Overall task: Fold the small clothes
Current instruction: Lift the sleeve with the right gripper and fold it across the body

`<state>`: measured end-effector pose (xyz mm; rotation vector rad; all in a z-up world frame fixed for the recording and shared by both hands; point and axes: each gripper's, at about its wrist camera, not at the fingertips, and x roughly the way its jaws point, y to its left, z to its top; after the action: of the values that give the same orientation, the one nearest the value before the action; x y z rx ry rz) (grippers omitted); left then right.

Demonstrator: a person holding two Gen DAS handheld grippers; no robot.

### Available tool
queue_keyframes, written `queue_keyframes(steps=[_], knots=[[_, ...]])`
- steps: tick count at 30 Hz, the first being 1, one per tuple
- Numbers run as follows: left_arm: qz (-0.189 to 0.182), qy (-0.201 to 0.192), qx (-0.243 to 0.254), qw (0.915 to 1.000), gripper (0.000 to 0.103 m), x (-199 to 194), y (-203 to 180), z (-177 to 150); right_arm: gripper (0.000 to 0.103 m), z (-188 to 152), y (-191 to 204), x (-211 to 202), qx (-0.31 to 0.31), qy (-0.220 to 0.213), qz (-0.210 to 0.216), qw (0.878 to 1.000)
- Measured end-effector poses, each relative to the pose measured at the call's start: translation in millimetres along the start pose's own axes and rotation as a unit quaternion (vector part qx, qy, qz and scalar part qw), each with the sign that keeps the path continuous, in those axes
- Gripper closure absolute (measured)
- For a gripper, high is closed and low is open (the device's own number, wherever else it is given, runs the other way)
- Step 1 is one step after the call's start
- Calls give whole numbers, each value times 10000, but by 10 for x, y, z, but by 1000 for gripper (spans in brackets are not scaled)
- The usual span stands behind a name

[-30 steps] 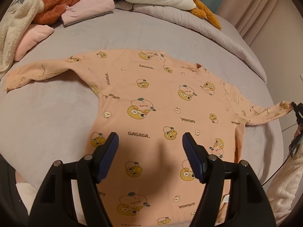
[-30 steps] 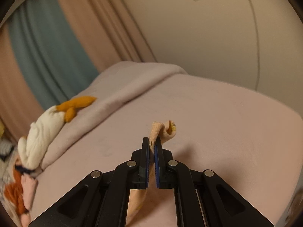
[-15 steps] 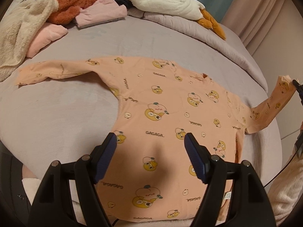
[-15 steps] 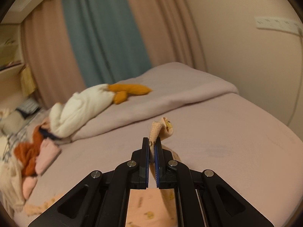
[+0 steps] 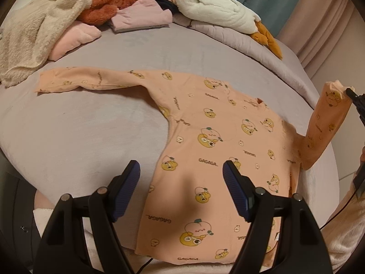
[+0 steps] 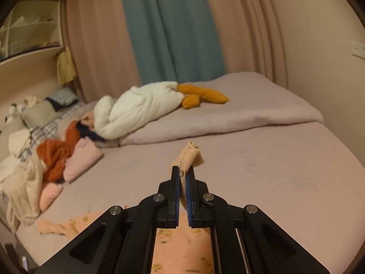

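A small peach long-sleeved shirt point(image 5: 219, 150) with cartoon prints lies flat on the grey bed point(image 5: 79, 132). Its left sleeve point(image 5: 91, 83) lies stretched out to the left. My right gripper point(image 6: 183, 172) is shut on the cuff of the right sleeve point(image 6: 190, 156) and holds it lifted off the bed; the raised sleeve point(image 5: 326, 118) shows at the right edge of the left wrist view. My left gripper point(image 5: 181, 169) is open and empty, hovering above the shirt's lower hem area.
At the bed's far side lie a pile of clothes: a cream fleece point(image 5: 34, 36), rust fleece point(image 5: 107, 4), pink folded pieces point(image 5: 141, 18), and a white goose plush point(image 5: 219, 16). A rolled duvet point(image 6: 228, 118) and curtains point(image 6: 171, 29) stand beyond.
My right gripper has lifted the right sleeve cuff up off the bed and swung inward. My left gripper has drawn back and risen a little, staying open.
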<state>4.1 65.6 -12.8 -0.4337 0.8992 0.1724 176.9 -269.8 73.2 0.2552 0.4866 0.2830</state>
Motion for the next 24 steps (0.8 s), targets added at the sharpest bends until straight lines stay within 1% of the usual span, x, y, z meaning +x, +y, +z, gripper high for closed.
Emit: queue_keyframes(steps=[8,10,15,18,24], knots=[[43,-35,-143,9999,28,-45,134,20,97,-194,419,189,-435,343,215,9982],[50,-41,-171,9998,28,-51,156,26,97,-258,509,242,-525,491,342,9968],[82,-66,-251,9996,28,-61,221,39,97,-463,755,396,-863,870,500,9912],[92,-35,-294,9995,28,-49,255,35,97,-599,888,503,-945,1123,647,9870],[95,4,-353,9993,28,-29,329,36,97,-884,1080,677,-1132,1571,723,9784]])
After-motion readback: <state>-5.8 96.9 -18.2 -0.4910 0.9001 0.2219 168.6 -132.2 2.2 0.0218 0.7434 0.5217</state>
